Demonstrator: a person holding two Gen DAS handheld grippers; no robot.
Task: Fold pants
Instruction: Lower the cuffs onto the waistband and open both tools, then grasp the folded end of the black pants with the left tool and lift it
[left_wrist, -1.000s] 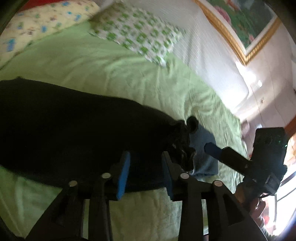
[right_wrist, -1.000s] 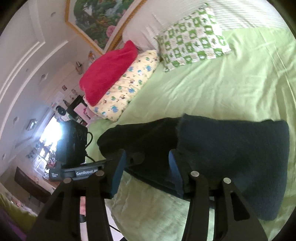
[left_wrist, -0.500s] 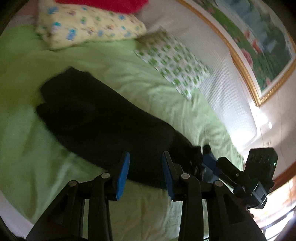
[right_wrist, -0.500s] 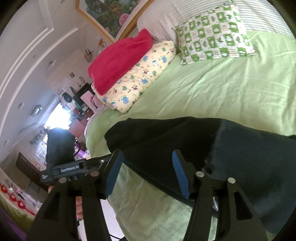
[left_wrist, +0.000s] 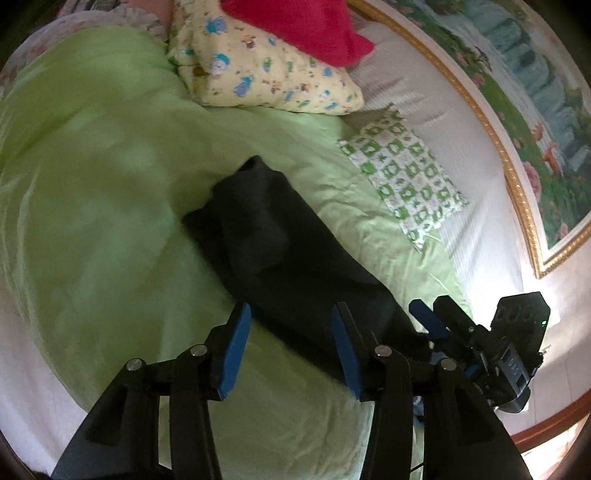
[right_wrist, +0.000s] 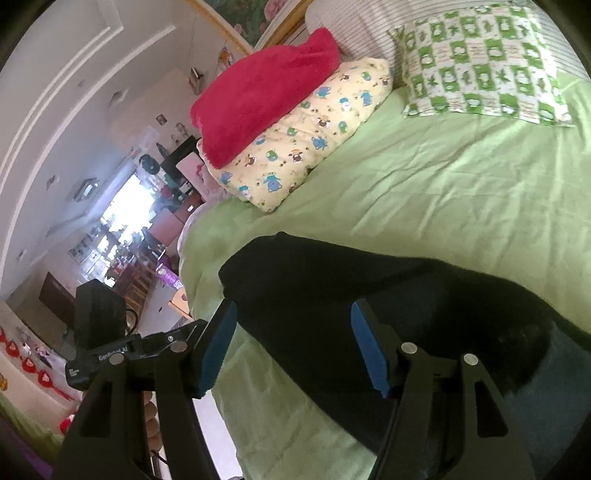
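The black pants (left_wrist: 288, 258) lie folded into a long dark band on the green bedsheet (left_wrist: 92, 221), running from near the middle of the bed toward its foot-side edge. In my left view the far end (left_wrist: 255, 166) comes to a blunt, slightly rumpled corner, with a shorter layer lying on top of the longer one. The near end runs under my fingers and off toward my other hand. In my right view the same band (right_wrist: 332, 295) crosses the frame, its rounded end (right_wrist: 236, 273) close to the side edge of the bed, and a dark blue fabric (right_wrist: 554, 387) shows at the lower right, touching the black cloth.

My left hand-held gripper (left_wrist: 290, 347) is spread apart with nothing between its blue pads (left_wrist: 234, 347); the pants' long edge passes between them. My right hand-held gripper (right_wrist: 295, 347) is likewise released and holds nothing, its jaws wide over the edge of the band. In the left view I also see the right one (left_wrist: 436, 325) at the pants' near end; whether it touches the cloth there I cannot tell.

To the left of the pants the sheet is open and smooth out to the white mattress edge (left_wrist: 22, 350). Beyond the pants, well apart from them, sit a yellow cartoon-print pillow (left_wrist: 266, 74) with a red plush blanket (left_wrist: 303, 26) on it, and a green-and-white checked pillow (left_wrist: 406, 177) near the striped headboard (left_wrist: 480, 206). A gold-framed painting (left_wrist: 535, 110) hangs above.
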